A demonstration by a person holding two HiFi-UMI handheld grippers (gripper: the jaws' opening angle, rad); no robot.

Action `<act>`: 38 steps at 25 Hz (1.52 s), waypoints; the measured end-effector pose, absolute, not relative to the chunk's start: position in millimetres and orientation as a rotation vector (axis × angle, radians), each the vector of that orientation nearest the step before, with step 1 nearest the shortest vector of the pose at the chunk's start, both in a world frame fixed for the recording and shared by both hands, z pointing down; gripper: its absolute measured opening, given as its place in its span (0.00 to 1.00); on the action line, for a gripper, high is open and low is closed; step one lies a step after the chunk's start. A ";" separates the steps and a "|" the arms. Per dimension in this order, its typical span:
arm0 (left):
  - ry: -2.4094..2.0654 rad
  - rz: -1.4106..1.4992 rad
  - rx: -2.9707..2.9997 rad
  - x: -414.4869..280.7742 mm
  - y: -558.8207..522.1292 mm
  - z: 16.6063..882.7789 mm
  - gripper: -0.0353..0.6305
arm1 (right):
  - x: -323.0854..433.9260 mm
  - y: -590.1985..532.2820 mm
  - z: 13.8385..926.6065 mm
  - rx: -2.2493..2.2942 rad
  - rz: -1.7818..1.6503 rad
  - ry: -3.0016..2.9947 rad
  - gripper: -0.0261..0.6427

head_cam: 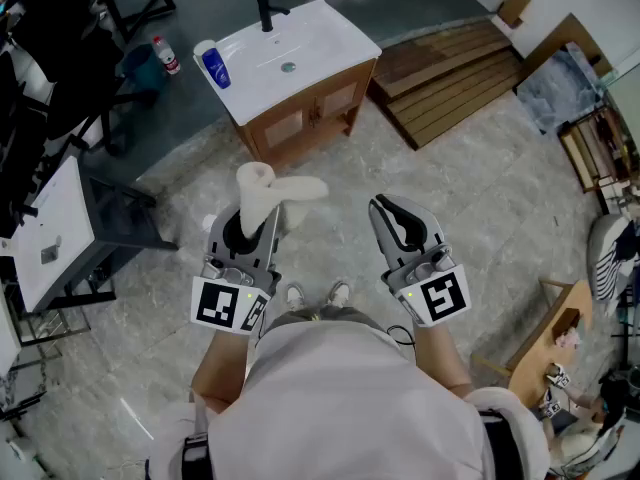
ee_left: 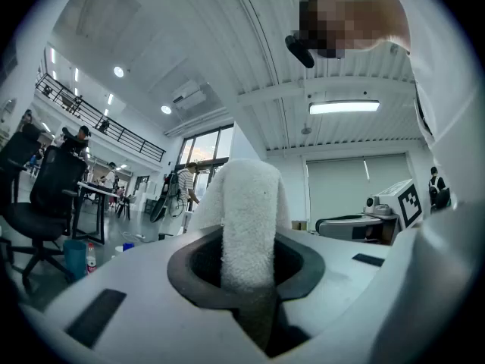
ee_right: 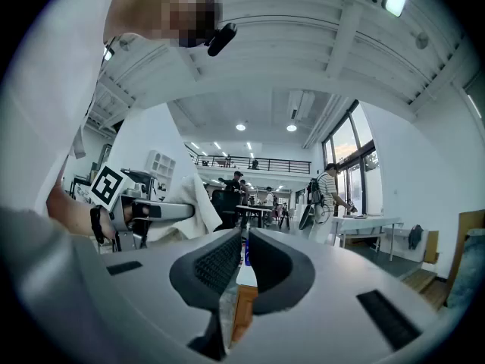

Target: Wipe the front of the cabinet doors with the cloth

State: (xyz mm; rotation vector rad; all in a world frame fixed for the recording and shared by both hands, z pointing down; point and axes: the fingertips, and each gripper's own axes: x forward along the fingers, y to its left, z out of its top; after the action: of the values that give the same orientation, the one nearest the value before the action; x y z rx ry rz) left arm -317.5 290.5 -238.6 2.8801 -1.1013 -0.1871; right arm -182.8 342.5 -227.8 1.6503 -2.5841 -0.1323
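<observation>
Bright, even ceiling light [ee_left: 343, 107]; fisheye edges vignette dark, and the left claw [ee_left: 246, 279] blurs close up.

Two grippers [head_cam: 257, 218] [head_cam: 388, 206], one cloth [head_cam: 278, 189], one cabinet [head_cam: 312, 140], two doors [head_cam: 283, 128] [head_cam: 339, 98]

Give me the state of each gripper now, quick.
Left gripper: closed on the white cloth.
Right gripper: closed, nothing between its jaws.

Stone-look floor [head_cam: 480, 198] — vanity cabinet [head_cam: 312, 118] standing, wooden boards [head_cam: 450, 73] — perhaps pallets — beside
</observation>
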 end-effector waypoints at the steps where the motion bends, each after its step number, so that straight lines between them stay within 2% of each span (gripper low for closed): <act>1: -1.103 -0.182 2.878 -316.8 291.1 -238.0 0.19 | -182.6 342.9 -227.2 1.646 -0.128 -2.587 0.12; 12: -1.268 -0.007 3.010 -280.5 286.7 -208.0 0.19 | -146.6 344.6 -217.9 1.663 -0.164 -2.589 0.13; 25: -1.371 0.067 2.965 -234.5 284.7 -178.8 0.19 | -117.7 329.4 -184.6 1.553 -0.125 -2.678 0.13; 32: -1.300 0.051 2.919 -221.9 219.8 -152.3 0.19 | -96.2 274.6 -164.5 1.607 -0.085 -2.603 0.13; 38: -1.262 0.041 2.892 -206.2 116.6 -146.2 0.19 | -72.6 182.5 -163.3 1.634 -0.065 -2.528 0.13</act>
State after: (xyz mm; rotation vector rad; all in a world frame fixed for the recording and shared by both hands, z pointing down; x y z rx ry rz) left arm -206.2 116.6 -146.2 2.8916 -1.2624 0.0414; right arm -72.6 182.5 -163.3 1.6338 -2.5284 -0.0648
